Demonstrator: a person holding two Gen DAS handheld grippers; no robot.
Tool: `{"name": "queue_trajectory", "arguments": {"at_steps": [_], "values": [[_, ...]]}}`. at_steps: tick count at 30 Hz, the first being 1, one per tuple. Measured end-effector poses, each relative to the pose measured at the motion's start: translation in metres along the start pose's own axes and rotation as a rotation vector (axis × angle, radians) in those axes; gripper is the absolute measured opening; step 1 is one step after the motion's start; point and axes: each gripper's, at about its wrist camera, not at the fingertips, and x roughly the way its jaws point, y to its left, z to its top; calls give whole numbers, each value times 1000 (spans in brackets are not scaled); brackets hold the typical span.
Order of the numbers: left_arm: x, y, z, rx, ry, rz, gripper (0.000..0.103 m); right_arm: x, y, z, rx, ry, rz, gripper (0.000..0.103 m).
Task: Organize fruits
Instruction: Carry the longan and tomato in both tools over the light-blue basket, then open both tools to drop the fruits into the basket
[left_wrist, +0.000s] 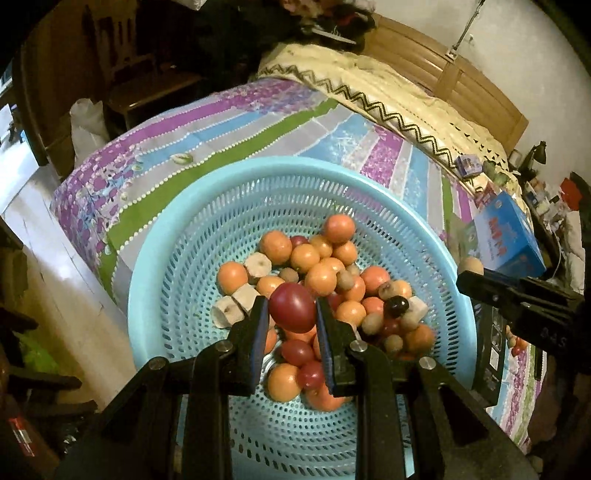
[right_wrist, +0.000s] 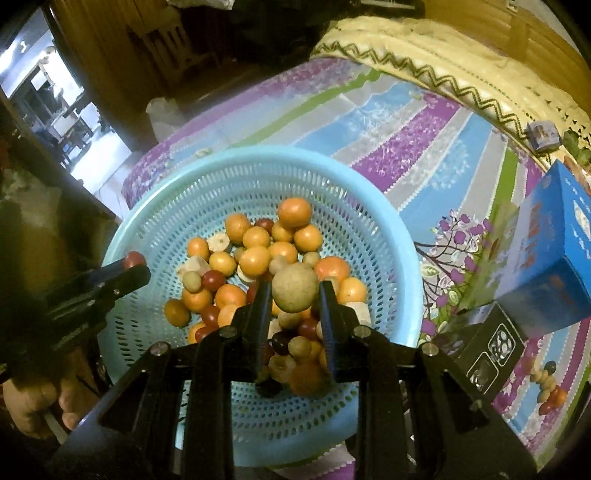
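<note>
- Holding one fruit in each gripper, you are mid-sort: your left gripper (left_wrist: 291, 314) is clamped on a dark red fruit (left_wrist: 292, 307), pinched between both pads and lifted above the pile.
- Your right gripper (right_wrist: 293, 295) is clamped the same way on a round tan fruit (right_wrist: 294, 290), also held clear of the heap below it.
- Just under both grippers sits the blue basket (left_wrist: 177, 236), with most of the work, by my judgement, still inside: many orange fruits (left_wrist: 320, 278), more red ones, small tan ones and pale cut pieces (left_wrist: 257, 264) all mixed together.
- Beside the basket, to its right on the striped bedspread (right_wrist: 424, 147), a small row of fruit (right_wrist: 549, 387) lies near a black box (right_wrist: 491, 350); that looks like the sorted lot so far, and it is short.
- Further right stands a blue box (right_wrist: 554, 266); nothing of the task touches it.
</note>
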Motion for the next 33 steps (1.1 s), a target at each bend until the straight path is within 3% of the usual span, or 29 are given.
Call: {"name": "queue_trajectory", "arguments": {"at_steps": [29, 31, 32, 33], "values": [[21, 5, -1, -15, 39, 6, 26, 14, 0, 0, 5, 23, 1, 27], [24, 6, -1, -15, 45, 9, 46, 15, -1, 0, 6, 17, 1, 27], [25, 6, -1, -15, 41, 12, 49, 14, -2, 1, 6, 15, 3, 30], [25, 7, -1, -16, 38, 18, 54, 14, -2, 1, 5, 12, 3, 42]]}}
